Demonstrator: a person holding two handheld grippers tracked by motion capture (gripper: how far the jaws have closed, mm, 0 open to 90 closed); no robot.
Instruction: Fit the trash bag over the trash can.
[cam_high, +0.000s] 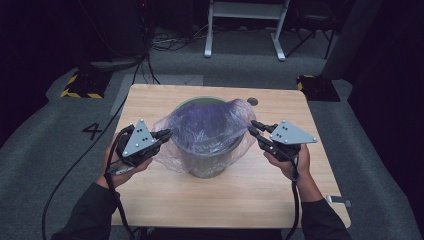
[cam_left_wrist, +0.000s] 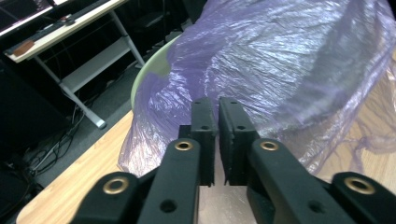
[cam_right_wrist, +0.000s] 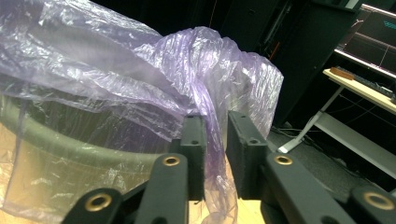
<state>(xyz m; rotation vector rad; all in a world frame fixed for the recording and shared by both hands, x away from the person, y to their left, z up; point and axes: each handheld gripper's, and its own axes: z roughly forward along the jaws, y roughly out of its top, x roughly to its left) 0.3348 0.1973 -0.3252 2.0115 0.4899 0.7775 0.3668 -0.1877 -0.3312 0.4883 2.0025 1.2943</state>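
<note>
A round grey-green bin stands at the middle of the wooden table, with a purple plastic bag draped loosely over its mouth. The left gripper, just left of the bin, has its jaws nearly pressed together with film apparently between them, and the right gripper, just right of the bin, pinches a fold of bag. Judged step: lining the bin; next calls for drawing the film out and down over the rim, on a table ringed by grey carpet, cables and dark room.

Left claw nearly closed, against purple plastic bag, wooden table
</note>
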